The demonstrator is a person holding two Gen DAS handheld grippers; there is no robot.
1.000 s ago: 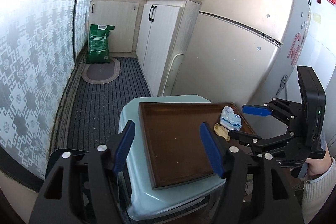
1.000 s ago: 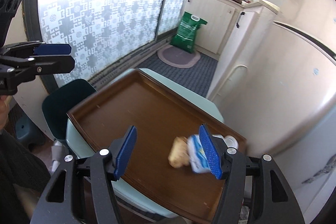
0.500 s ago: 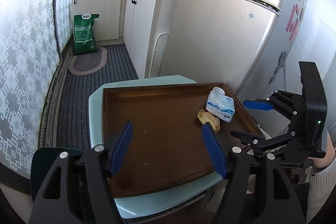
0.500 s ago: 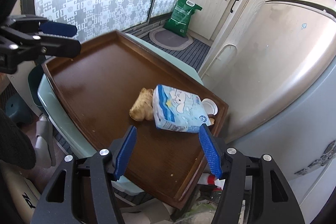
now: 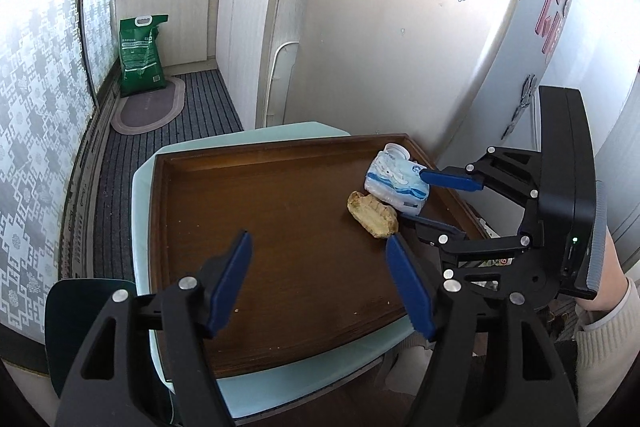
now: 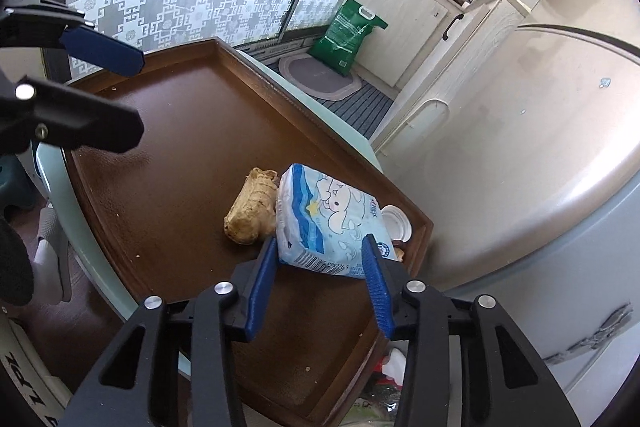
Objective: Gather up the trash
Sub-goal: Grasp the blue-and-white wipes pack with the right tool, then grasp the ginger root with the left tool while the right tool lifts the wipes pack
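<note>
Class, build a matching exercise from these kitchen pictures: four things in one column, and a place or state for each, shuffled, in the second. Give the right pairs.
Things:
1. tissue pack
2. ginger root
3. green bag
4. left tongs

Places or states:
A. on the floor by the cabinets
B. open over the brown tray, holding nothing
C. between the open right tongs
D. lying against the pack's side

Pairs: 1-C, 2-D, 3-A, 4-B

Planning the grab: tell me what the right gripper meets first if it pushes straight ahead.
The right gripper would meet the tissue pack first; its open fingers already flank the pack's near end. The ginger piece lies just left of that line, probably missed.
</note>
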